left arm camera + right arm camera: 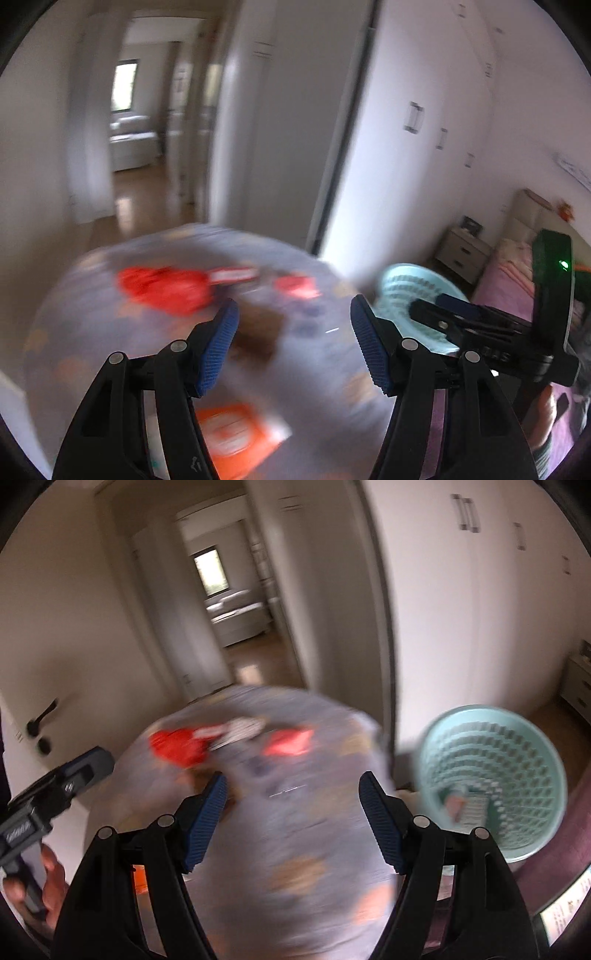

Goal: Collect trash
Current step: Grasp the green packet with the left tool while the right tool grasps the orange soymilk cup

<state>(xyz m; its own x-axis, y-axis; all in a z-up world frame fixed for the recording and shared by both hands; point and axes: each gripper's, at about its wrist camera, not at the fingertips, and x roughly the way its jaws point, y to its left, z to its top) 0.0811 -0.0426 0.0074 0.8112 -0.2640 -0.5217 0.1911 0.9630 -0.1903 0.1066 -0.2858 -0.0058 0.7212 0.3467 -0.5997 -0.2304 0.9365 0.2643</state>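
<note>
Both views are motion-blurred. A round table with a grey patterned cloth [314, 369] [295, 849] holds trash: a red crumpled wrapper [162, 288] [177, 751], a smaller red wrapper [297, 287] [288, 743], a red-and-white packet [232, 275] [236, 729], a brown piece [258, 328] and an orange packet [232, 435]. A mint-green perforated bin [495, 779] [410, 291] stands to the table's right with some trash inside. My left gripper [295, 343] is open and empty over the table. My right gripper [291, 819] is open and empty above the table.
White wardrobe doors [424, 110] and a door frame [384, 609] stand behind the table. A hallway [136, 166] opens at the back. A bed with pink cover [517, 280] and a nightstand [461, 254] are at the right. A door with a black handle [40, 716] is left.
</note>
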